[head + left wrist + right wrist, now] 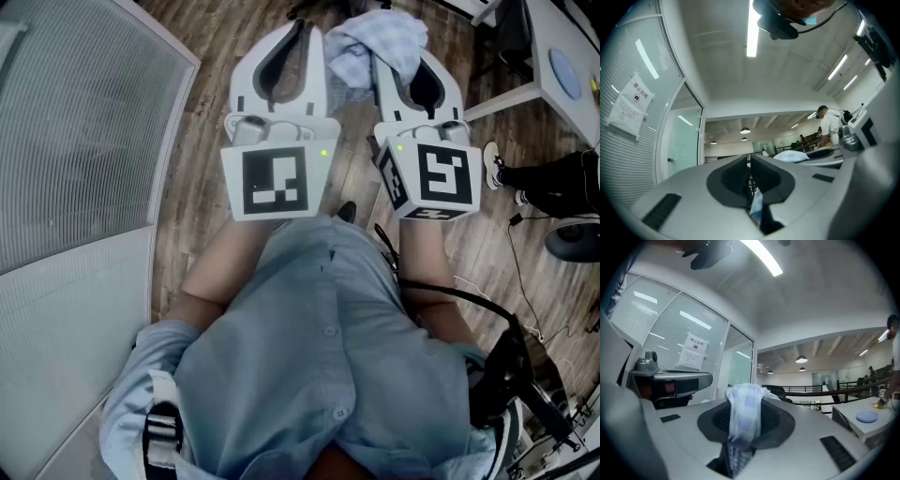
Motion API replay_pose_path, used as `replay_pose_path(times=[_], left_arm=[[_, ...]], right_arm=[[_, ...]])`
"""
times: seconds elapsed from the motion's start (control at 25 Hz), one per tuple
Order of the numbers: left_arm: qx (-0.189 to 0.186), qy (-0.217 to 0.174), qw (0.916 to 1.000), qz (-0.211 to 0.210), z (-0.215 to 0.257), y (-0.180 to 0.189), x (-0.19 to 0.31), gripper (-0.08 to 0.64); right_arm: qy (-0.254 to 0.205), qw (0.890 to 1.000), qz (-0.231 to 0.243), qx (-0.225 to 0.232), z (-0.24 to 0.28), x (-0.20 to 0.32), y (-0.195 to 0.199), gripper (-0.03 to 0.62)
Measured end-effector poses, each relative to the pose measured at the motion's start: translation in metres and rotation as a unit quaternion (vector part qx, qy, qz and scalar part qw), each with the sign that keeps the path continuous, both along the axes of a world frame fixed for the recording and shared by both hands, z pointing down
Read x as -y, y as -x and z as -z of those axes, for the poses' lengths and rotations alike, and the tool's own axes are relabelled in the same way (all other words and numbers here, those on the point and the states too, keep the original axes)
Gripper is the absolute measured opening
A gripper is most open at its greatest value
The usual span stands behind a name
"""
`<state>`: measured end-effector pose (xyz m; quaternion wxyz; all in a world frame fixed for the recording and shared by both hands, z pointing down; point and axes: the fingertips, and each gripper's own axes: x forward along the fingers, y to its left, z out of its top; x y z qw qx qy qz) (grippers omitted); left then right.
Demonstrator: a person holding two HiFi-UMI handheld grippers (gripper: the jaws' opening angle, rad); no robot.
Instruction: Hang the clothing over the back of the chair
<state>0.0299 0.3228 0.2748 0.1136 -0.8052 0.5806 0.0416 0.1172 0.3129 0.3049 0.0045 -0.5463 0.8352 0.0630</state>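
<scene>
At twelve o'clock in the head view, beyond both grippers, I note the light-blue checked garment (375, 37) bunched above the wooden floor (211, 66). Left gripper (302, 37): jaws nearly together, pinching a thin edge of the cloth. Right gripper (412, 70), at its three o'clock: jaws narrow, clamped on a thick fold draped over them.

Left: glass partition (84, 122) runs close beside left tongs (298, 28); tight there.
Ahead: wooden floor (211, 56) lies open.
Gap to right tongs (405, 70): bunched cloth (375, 37) fills it.
Right: white surface (544, 47) and a person's legs (562, 173) block.
Floor, right: cables (517, 253) trail.
</scene>
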Motion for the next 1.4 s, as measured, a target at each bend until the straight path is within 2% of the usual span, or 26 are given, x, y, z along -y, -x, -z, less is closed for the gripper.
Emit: replay_pose_path(times=[0.32, 0.56, 0.8, 1.12, 1.4], left_arm=[[-0.01, -0.013, 0.9999, -0.001, -0.004, -0.001, 0.006, 0.026], [0.002, 0.002, 0.9999, 0.011, -0.014, -0.052, 0.013, 0.026], [0.008, 0.021, 0.9994, 0.025, -0.026, -0.053, 0.055, 0.026], [0.015, 0.02, 0.9994, 0.022, -0.013, -0.04, 0.167, 0.026], [-0.002, -0.007, 0.9999, 0.007, -0.008, 0.019, 0.228, 0.026]], right_arm=[[0.002, 1.0, 0.0, -0.005, -0.009, 0.007, 0.0, 0.094], [0.014, 1.0, 0.012, 0.013, -0.019, 0.018, -0.053, 0.094], [0.025, 0.999, 0.022, 0.028, -0.024, 0.057, -0.063, 0.095], [0.011, 0.999, 0.018, 0.029, -0.008, 0.158, -0.052, 0.095], [-0.013, 1.0, -0.002, 0.026, 0.0, 0.219, -0.001, 0.095]])
